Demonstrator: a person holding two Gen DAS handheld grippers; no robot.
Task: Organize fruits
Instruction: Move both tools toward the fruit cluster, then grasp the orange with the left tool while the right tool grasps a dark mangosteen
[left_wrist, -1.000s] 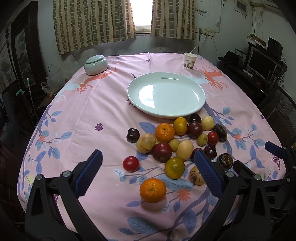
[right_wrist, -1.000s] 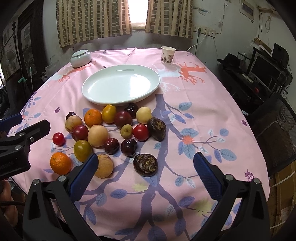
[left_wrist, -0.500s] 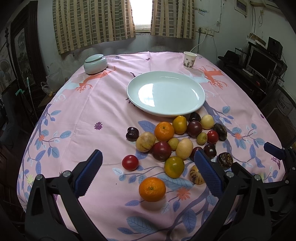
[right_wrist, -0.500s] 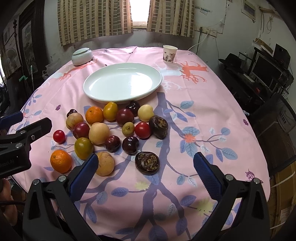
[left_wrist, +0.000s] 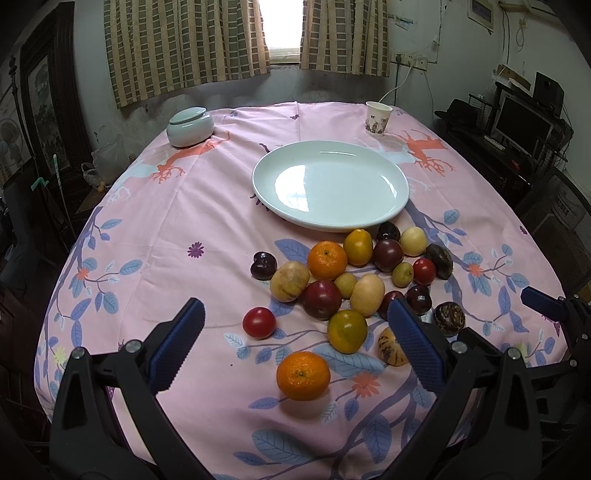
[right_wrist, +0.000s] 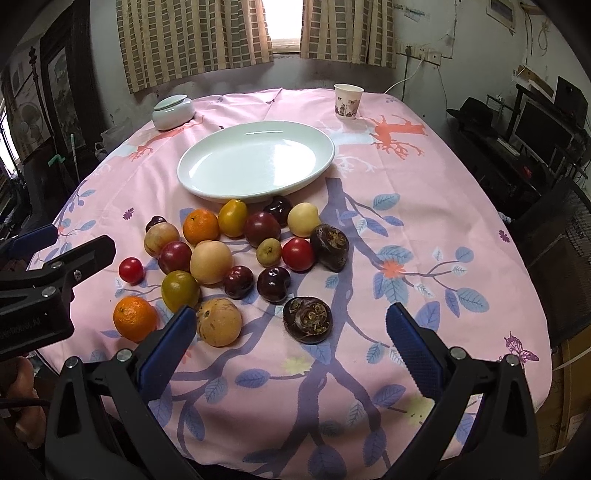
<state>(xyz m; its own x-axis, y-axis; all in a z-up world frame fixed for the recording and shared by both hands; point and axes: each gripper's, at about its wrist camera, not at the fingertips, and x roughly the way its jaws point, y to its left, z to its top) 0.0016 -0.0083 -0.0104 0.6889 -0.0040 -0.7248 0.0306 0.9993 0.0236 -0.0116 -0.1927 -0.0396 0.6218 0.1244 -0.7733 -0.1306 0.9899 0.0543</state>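
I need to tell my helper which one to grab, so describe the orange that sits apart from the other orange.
Start at the big white plate on the pink tablecloth; the fruit pile lies on its near side. The orange is the pile's nearest fruit, between the left gripper fingers; the other orange sits up by the plate.

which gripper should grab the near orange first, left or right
Left. The left gripper is open with the near orange between its fingers; the right gripper faces the dark wrinkled fruit instead.

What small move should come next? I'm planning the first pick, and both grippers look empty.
Probably lower the open left gripper onto the near orange: it lies apart from the pile, between the fingers, and the white plate holds nothing.
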